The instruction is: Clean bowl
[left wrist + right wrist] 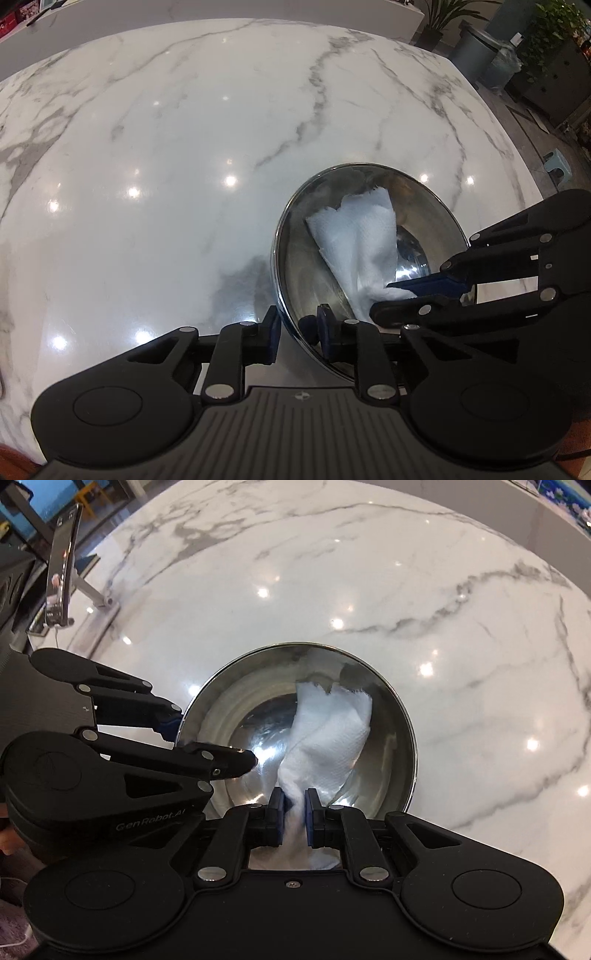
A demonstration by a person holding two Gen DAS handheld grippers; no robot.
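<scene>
Both views are bright and evenly lit from overhead, the glossy marble table [184, 147] throwing back a scatter of small round ceiling-light glints; a soft grey shadow pools on it just left of the steel bowl [295, 280] in the left wrist view. The bowl's polished inside mirrors hot white glare (strongest near its base in the right wrist view); fisheye distortion bends the table edges into curves, and the far corners go soft and dim.
</scene>
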